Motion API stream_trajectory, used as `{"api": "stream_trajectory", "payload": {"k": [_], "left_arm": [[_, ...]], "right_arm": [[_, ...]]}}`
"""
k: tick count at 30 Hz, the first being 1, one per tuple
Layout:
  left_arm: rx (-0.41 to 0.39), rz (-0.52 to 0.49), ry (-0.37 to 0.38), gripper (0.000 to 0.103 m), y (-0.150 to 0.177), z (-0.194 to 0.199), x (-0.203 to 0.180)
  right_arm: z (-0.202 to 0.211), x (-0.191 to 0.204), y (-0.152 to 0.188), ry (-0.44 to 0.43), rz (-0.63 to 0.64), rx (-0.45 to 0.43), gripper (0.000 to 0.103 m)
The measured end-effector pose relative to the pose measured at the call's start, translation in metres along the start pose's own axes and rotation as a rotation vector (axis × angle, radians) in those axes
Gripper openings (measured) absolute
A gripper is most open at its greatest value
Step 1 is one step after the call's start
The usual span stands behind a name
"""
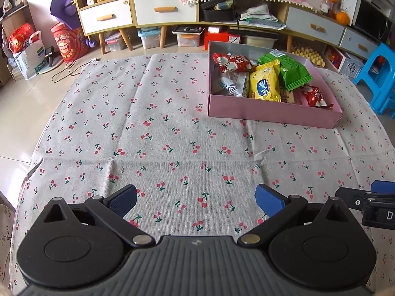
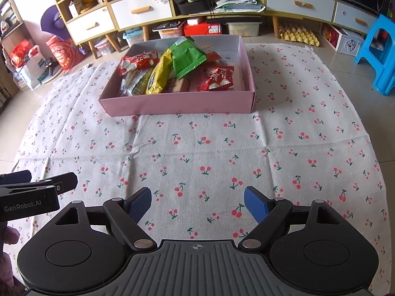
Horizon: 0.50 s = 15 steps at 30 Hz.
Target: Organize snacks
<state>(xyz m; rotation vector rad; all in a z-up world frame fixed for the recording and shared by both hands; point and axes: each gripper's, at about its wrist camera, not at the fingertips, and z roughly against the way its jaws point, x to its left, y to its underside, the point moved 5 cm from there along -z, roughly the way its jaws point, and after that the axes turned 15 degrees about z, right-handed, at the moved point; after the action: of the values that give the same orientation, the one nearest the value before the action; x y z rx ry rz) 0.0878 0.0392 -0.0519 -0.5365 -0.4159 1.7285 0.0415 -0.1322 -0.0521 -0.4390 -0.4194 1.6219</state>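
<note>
1. A pale cloth printed with small red cherries (image 1: pixel 172 128) covered the table and lay creased into squares beneath both tools.
2. A shallow pink cardboard box (image 2: pixel 177 103) sat on the far part of that cloth, to the right in the left wrist view (image 1: pixel 271 113) and ahead and slightly left in the right wrist view.
3. The left gripper (image 1: pixel 196 201) hovered low over the near cloth, well apart from the box, its blue-padded jaws spread wide and holding nothing.
4. The right gripper (image 2: pixel 197 203) hung just beside it at the same height, jaws likewise wide apart and empty.
5. Inside the box the snacks lay piled together: a green crinkle-edged packet (image 2: pixel 187 56) rested on top of the heap.
6. A yellow packet (image 2: pixel 160 74) leaned beside the green one.
7. A red packet (image 2: pixel 138 63) lay at the left end, and another red packet (image 2: pixel 217 79) near the front wall.
</note>
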Motion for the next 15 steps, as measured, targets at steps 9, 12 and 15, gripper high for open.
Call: {"api": "stream_trajectory", "payload": {"k": [9, 12, 15], "left_arm": [[-0.016, -0.006, 0.005, 0.102, -0.0003, 0.0047, -0.0020], [-0.019, -0.005, 0.006, 0.102, -0.0006, 0.0053, -0.0027], [-0.021, -0.006, 0.007, 0.102, 0.0001, 0.0056, -0.0034]], "right_arm": [[-0.0013, 0.0010, 0.0001, 0.002, 0.004, 0.000, 0.084], [-0.0025, 0.0014, 0.0003, 0.006, 0.002, 0.002, 0.084], [-0.0027, 0.0014, 0.0005, 0.006, 0.003, 0.004, 0.084]]}}
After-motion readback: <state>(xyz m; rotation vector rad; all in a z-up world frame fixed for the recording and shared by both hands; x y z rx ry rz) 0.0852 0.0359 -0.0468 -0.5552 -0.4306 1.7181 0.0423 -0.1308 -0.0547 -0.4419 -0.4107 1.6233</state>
